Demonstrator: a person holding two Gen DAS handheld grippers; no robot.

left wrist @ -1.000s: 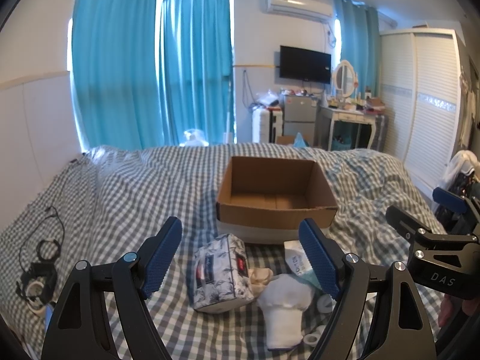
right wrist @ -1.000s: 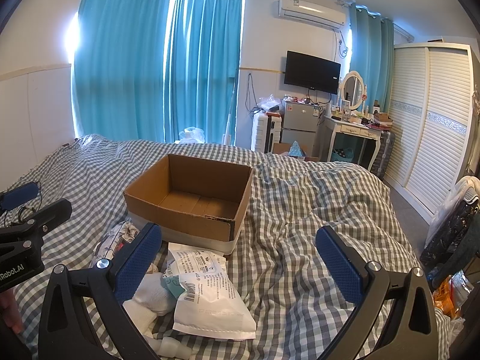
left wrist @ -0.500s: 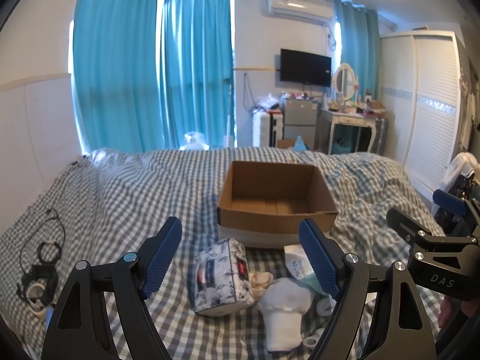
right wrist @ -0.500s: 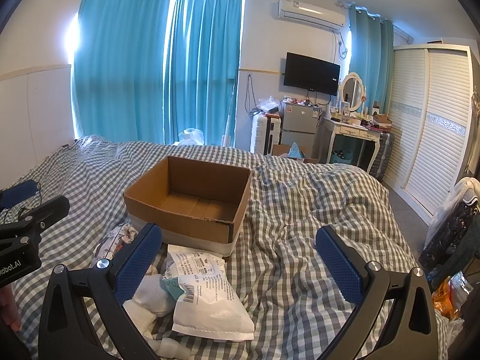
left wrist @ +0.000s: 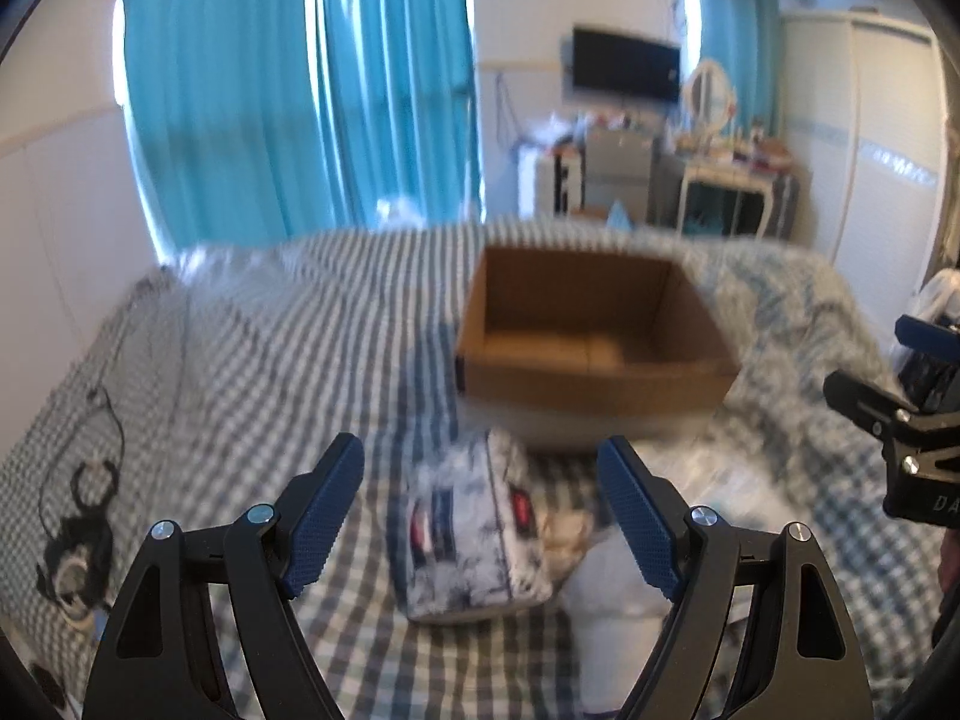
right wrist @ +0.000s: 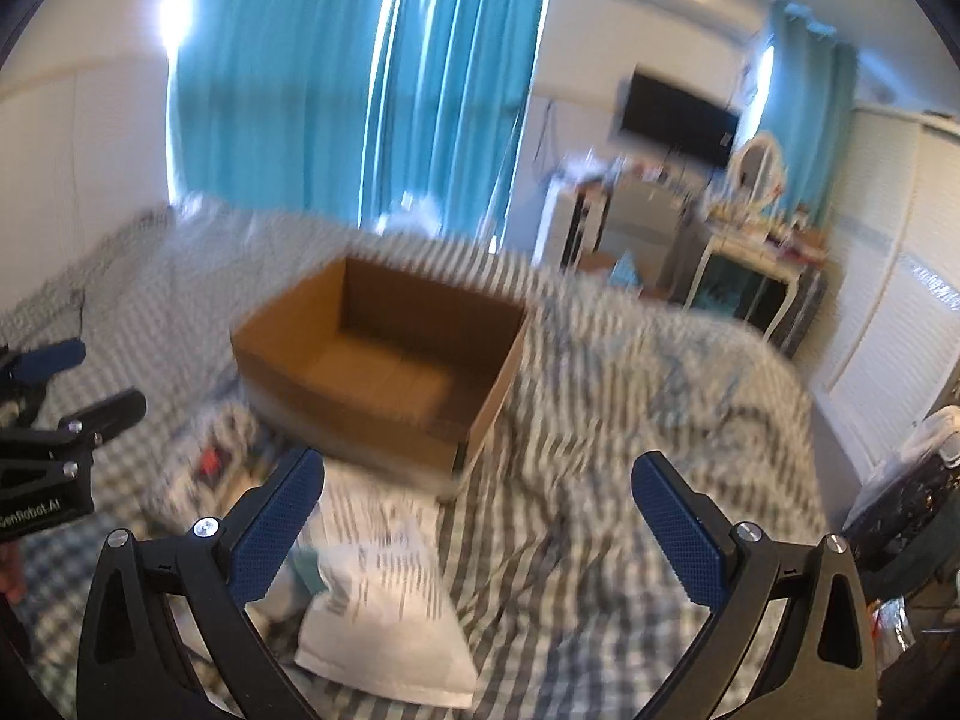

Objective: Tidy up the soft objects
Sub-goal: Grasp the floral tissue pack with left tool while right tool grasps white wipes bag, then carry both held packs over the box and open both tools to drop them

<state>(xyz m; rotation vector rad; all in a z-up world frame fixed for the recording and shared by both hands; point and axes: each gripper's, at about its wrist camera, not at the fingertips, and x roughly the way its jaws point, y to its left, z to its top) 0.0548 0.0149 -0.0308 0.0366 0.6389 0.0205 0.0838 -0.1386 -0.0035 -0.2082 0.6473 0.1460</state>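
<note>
An open cardboard box (left wrist: 594, 330) (right wrist: 384, 372) sits on the checked bed, with nothing showing inside. In front of it lies a pile of soft things: a printed tissue pack (left wrist: 474, 534), a white cloth bundle (left wrist: 618, 588) and a white plastic packet with print (right wrist: 378, 588). My left gripper (left wrist: 480, 516) is open above the tissue pack, which shows between its blue pads without touching them. My right gripper (right wrist: 480, 522) is open over the bed, its left pad above the white packet. Both views are blurred by motion.
Black headphones with a cable (left wrist: 78, 540) lie on the bed at the left. Teal curtains (left wrist: 300, 90), a wall television (left wrist: 624, 69), a dressing table (left wrist: 726, 180) and a white wardrobe (left wrist: 870, 138) stand beyond the bed. Dark bags (right wrist: 900, 498) sit by the bed's right side.
Both grippers have dipped and moved forward toward the pile and the box, which now look larger and blurred. The right view has rolled. The jaws stayed open.
</note>
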